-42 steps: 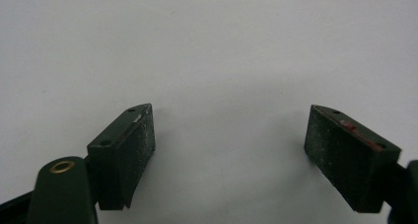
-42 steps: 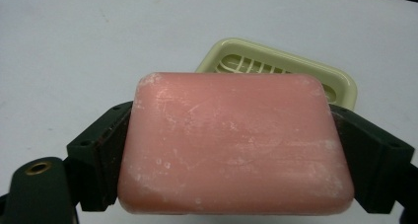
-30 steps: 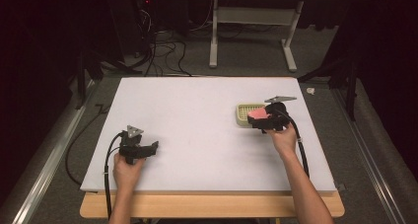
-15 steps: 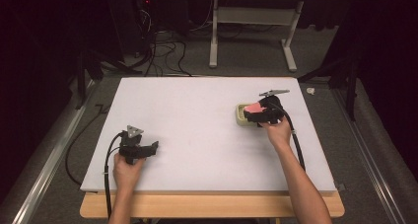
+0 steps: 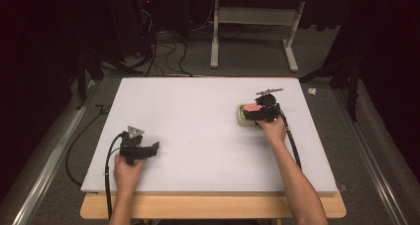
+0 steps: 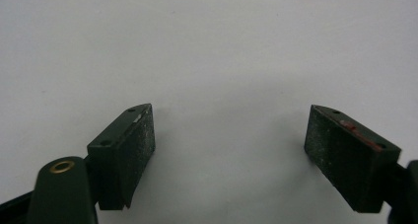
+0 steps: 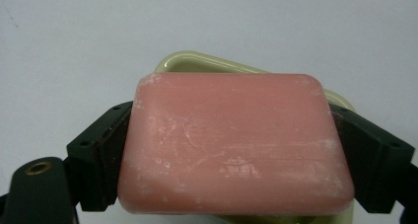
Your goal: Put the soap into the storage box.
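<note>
**Pink soap held over its dish at the right of the desk**

A wide white desk [image 5: 198,131] is seen from the high view, and most of its surface is bare. Much open room is left between the two hands, and also toward the far edge. The right claw [image 5: 253,114] is placed near the right edge of the desk, with only a narrow strip of white left beside it. The left claw [image 5: 154,148] is kept close to the near edge, at the left side, well apart from the right one.

In the high view the soap [image 5: 254,107] is shown only as a small pink spot over a pale dish [image 5: 242,117], and how it is held cannot be told there. In the right gripper view this is made clear: the soap [image 7: 236,145] is clamped from both sides by the two black jaws of the right claw [image 7: 236,160], and the yellowish rim of the dish [image 7: 197,61] is seen behind and under it. Whether the soap touches the dish cannot be told.

In the left gripper view the left claw [image 6: 229,160] is released, its jaws standing wide apart with nothing between them but the white desk [image 6: 207,46].

The soap is a rectangular bar with rounded corners, pink, with whitish scuffs and a small stamped mark on its top face.
</note>
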A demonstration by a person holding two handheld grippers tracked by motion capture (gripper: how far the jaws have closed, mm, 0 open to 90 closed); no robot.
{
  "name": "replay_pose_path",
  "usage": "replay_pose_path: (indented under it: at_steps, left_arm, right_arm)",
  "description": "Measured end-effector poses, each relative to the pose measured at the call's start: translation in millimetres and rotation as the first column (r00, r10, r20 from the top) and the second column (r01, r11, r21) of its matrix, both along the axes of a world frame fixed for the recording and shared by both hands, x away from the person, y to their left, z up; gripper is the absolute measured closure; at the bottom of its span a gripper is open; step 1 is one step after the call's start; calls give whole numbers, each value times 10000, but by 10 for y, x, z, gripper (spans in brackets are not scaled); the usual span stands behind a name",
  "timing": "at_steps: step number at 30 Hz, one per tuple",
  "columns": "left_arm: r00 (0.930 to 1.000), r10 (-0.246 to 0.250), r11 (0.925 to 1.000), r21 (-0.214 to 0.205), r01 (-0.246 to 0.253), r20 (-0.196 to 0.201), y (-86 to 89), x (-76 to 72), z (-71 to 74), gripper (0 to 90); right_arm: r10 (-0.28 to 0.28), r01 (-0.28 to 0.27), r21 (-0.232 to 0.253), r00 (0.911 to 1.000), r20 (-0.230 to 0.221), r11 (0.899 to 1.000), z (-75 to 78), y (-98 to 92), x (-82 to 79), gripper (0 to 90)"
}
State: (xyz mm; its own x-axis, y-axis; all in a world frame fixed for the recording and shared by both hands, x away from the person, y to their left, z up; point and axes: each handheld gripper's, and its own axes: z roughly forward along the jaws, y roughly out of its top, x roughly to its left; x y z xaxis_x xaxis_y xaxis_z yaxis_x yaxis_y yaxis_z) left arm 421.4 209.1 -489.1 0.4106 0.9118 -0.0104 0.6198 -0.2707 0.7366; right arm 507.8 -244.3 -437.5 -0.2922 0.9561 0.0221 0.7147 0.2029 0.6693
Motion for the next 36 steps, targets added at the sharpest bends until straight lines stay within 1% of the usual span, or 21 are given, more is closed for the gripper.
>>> replay_pose_path:
  at_steps: [3, 4, 7, 9, 11, 14, 18, 25, 28, 32, 33, 34, 36]
  left_arm:
    - [10000, 0, 10000, 2, 0, -2, 0, 0, 0, 200]
    - [10000, 2, 10000, 2, -2, 1, -1, 0, 0, 200]
    - [10000, 0, 10000, 4, 0, -1, 0, 0, 0, 200]
    - [10000, 14, 10000, -9, -14, 7, -2, 0, -1, 200]
    - [10000, 20, 10000, -17, -20, 13, -3, 0, -1, 200]
    - [10000, 19, 10000, -16, -19, 12, -3, 0, -1, 200]
    - [10000, 17, 10000, -14, -17, 14, -3, -1, -1, 200]
    - [10000, 20, 10000, -13, -20, 20, -3, -1, -1, 200]
    - [10000, 19, 10000, -17, -19, 16, -3, -1, -1, 200]
    - [10000, 21, 10000, -17, -21, 16, -3, -1, -1, 200]
    - [10000, 21, 10000, -14, -21, 19, -4, -1, -1, 200]
    - [10000, 21, 10000, -19, -21, 17, -3, -1, -1, 200]
    - [10000, 19, 10000, -16, -19, 16, -3, -1, -1, 201]
  right_arm:
    - [-162, 162, -17, 9997, -198, 9999, -50, 4, 28, 136]
    - [-200, 197, -159, 9996, -212, 9997, -71, 17, 37, 136]
    - [-223, 219, -160, 9994, -264, 9996, -83, 25, 43, 136]
    - [-292, 285, -286, 9993, -240, 9992, -91, 37, 49, 136]
    - [-450, 445, -153, 9983, -377, 9989, -105, 28, 66, 135]
    - [-593, 595, 30, 9972, -448, 9982, -116, 11, 75, 134]
    - [-637, 641, 67, 9969, -453, 9979, -105, 3, 72, 133]
    - [-542, 543, 206, 9985, -40, 9983, -17, 3, 20, 125]
    - [-544, 545, 246, 9985, -29, 9982, 6, 5, -4, 124]
    - [-421, 419, 181, 9991, 103, 9990, 52, -1, -55, 126]
    - [-371, 366, 173, 9988, 310, 9992, 82, -6, -91, 132]
    - [-371, 366, 173, 9988, 310, 9992, 82, -6, -91, 132]
    - [-285, 276, 177, 9981, 539, 9995, 115, -22, -148, 136]
